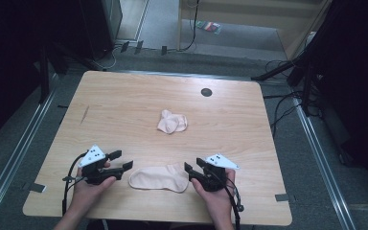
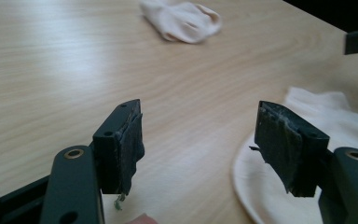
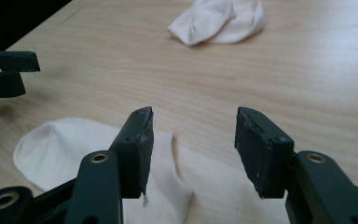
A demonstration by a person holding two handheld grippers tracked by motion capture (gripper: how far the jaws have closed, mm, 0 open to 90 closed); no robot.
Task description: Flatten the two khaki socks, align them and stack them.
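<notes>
A pale pink sock (image 1: pixel 159 178) lies flat near the table's front edge, between my two grippers. It shows at the right of the left gripper view (image 2: pixel 335 116) and low in the right gripper view (image 3: pixel 65 140). A second sock (image 1: pixel 172 121), crumpled, sits in the middle of the table, far off in both gripper views (image 2: pixel 182 18) (image 3: pixel 223 18). My left gripper (image 1: pixel 123 161) is just left of the flat sock's toe, open (image 2: pixel 200 144), nothing between its pads. My right gripper (image 1: pixel 190 167) is at the sock's cuff end, open (image 3: pixel 193 149) above the fabric, not gripping it.
The wooden table (image 1: pixel 124 100) has a round dark grommet (image 1: pixel 206 92) near its back edge. Cables and dark stands lie on the floor around the table. Tape marks sit at the front corners (image 1: pixel 37 187).
</notes>
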